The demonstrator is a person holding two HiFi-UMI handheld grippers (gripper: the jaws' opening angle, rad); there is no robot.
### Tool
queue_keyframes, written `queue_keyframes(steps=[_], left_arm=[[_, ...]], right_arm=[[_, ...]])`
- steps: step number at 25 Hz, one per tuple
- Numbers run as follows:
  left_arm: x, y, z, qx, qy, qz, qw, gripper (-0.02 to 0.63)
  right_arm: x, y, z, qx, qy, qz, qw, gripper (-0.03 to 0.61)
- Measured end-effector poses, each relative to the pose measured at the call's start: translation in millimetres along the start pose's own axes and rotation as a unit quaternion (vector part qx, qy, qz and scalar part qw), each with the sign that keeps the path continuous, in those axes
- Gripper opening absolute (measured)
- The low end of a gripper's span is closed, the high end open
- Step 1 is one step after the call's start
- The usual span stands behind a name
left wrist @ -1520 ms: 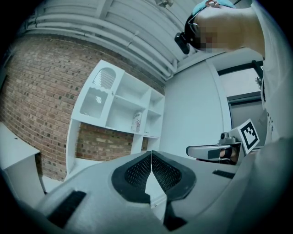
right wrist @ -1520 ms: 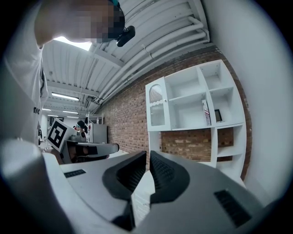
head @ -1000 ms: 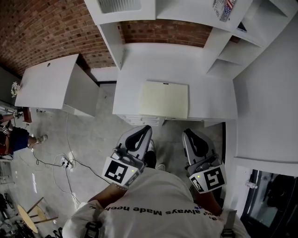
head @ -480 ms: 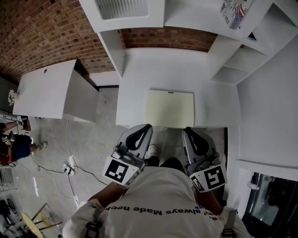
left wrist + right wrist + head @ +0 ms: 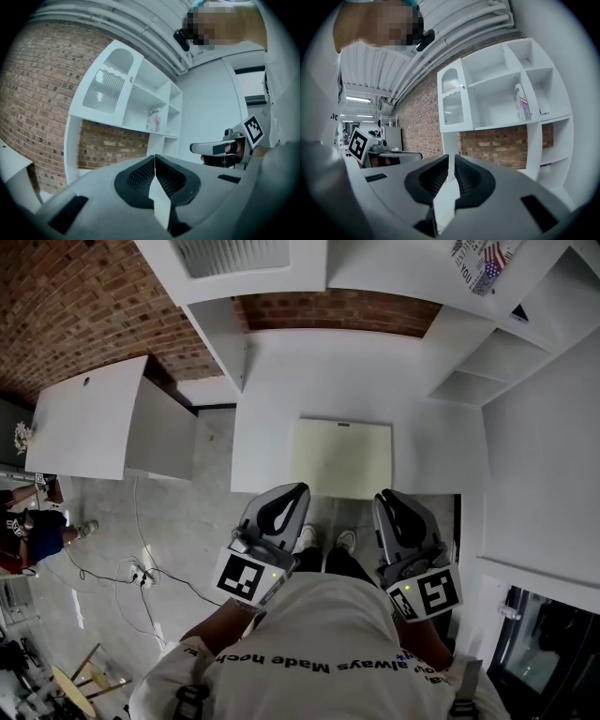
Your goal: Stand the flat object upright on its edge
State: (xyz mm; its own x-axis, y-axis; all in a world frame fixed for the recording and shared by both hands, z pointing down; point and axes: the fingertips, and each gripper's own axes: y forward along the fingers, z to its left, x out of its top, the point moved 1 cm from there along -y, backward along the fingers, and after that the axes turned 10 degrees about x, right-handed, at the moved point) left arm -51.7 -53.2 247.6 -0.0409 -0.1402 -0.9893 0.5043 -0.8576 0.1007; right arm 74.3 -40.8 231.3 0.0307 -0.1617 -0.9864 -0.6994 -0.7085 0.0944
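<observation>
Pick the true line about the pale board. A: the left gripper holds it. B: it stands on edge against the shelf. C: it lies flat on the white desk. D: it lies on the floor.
C: the board lies flat on the desk, near its front edge.

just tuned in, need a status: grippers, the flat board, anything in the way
Left gripper shut, empty; right gripper shut, empty, both at the desk's near edge. Pale yellow board lying flat on the desk, untouched. Nothing seen blocking it.
</observation>
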Motion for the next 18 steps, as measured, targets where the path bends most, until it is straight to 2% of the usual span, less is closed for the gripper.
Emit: queue_keyframes(steps=[5,10,15,18], left_arm=[[-20,20,2,-0.011,0.009,0.022,0.9997,0.012],[-60,41,1,-0.034,0.045,0.079,0.9952,0.012],[-94,60,2,-0.036,0.077,0.097,0.9916,0.013],[-113,72,2,-0.038,0.073,0.109,0.9906,0.014]], right_arm=[[-21,3,-20,-0.008,0.029,0.012,0.999,0.035],[-58,5,-40,-0.020,0.070,0.026,0.997,0.099],[-99,4,-61,-0.033,0.122,0.022,0.992,0.142],[-119,3,-75,-0.046,0.139,0.022,0.989,0.174]])
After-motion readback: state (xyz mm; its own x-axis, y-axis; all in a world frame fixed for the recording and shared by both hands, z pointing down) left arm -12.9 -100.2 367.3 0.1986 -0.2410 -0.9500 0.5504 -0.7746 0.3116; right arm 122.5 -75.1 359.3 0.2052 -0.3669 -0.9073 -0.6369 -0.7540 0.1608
